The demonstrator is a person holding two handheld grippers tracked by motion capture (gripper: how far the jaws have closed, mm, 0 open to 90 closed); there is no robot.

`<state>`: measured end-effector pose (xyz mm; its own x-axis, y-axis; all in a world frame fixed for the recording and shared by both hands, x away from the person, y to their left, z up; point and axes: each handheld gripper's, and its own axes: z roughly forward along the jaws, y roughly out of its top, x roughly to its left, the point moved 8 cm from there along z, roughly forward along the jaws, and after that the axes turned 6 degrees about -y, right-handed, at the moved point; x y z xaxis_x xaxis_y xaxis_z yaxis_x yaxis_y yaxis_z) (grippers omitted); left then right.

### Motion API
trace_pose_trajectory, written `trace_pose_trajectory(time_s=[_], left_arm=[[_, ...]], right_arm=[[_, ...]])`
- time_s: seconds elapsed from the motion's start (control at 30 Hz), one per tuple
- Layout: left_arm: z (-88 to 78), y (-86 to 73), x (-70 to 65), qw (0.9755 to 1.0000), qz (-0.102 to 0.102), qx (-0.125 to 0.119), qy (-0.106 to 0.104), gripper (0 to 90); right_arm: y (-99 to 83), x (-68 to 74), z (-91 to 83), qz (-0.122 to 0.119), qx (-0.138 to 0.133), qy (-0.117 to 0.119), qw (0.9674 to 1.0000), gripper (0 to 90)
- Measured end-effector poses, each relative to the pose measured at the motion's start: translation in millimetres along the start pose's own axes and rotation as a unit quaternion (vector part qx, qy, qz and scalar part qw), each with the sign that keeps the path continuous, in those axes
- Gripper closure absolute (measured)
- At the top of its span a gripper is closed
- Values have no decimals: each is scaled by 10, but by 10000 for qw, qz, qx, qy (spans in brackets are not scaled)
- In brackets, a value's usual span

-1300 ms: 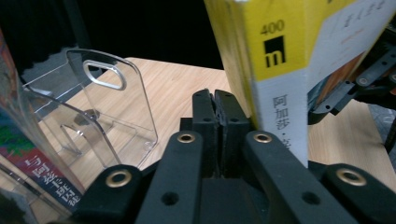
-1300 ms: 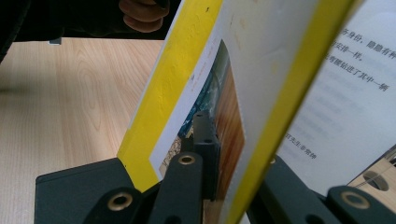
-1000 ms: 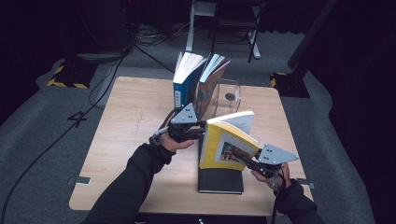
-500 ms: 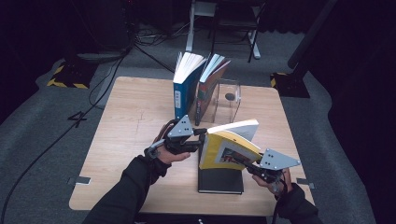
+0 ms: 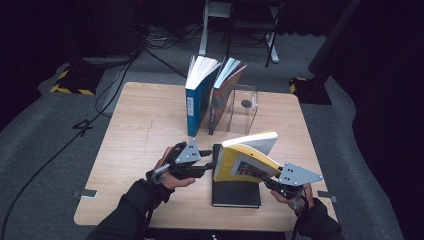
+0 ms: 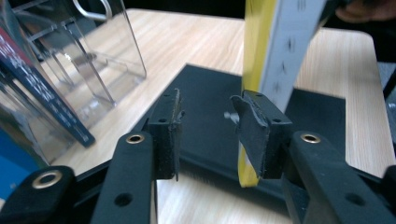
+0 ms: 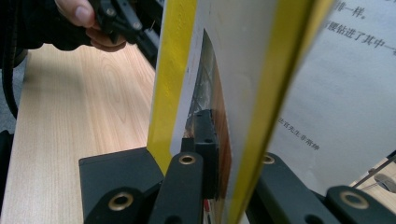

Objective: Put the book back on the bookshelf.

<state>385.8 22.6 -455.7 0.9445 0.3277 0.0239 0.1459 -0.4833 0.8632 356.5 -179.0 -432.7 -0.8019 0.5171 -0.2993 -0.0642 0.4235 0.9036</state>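
Handover of the yellow book [image 5: 245, 161] is the step in hand, judged from how both tools stand. The right gripper [image 5: 280, 186] clamps the book's lower corner, one jaw on the front cover and the other behind it, as the right gripper view shows with the yellow cover [image 7: 170, 88] running up between the black jaws. The book is tilted above the black book [image 5: 235, 194], which lies flat on the table [image 5: 135, 125] directly under both tools.

The left gripper [image 6: 208, 126] stands at a middling gap; its jaws have just been opening, and nothing is pressed between them. In the left gripper view the yellow book's lower edge [image 6: 247, 172] sits just beside the far side of the right-hand jaw, outside the gap, not between the pads. The left pad [image 6: 170, 126] faces only the black book beyond it.

Ahead of the left gripper, well apart, stand the clear acrylic stand [image 5: 244, 106] and two upright books, the blue book [image 5: 196, 102] and the red book [image 5: 220, 100].

The next move probably calls for the left gripper to find a fresh hold on the spine side, or to draw clear, so that the right gripper can carry the book toward the stand. Risk: the single corner grip may let the book swing or slip.
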Motion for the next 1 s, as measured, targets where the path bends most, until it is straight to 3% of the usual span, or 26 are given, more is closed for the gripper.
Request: trace_pose_trajectory(time_s=[0.37, 0.47, 0.63, 0.73, 0.83, 1.0], left_arm=[[279, -210, -226, 9984, 95, 315, -468, 522], [378, -200, -279, 9978, 71, 233, -619, 543], [544, -133, -279, 9987, 63, 33, -508, 558], [568, -66, -250, 9987, 35, -162, -484, 572], [569, -19, -258, 9979, 30, -254, -596, 582], [561, 17, -266, 9975, 97, -279, -635, 638]], right_arm=[[-6, 25, -21, -11, 17, 47, 10000, 868], [-13, 30, -33, -10, 30, 112, 9999, 865], [-24, 42, -61, -39, 66, 126, 9999, 860], [-37, 38, -81, -32, 87, 100, 9999, 840], [-59, 31, -111, 7, 105, 85, 9999, 828], [-104, -2, -161, 38, 184, -96, 9998, 782]])
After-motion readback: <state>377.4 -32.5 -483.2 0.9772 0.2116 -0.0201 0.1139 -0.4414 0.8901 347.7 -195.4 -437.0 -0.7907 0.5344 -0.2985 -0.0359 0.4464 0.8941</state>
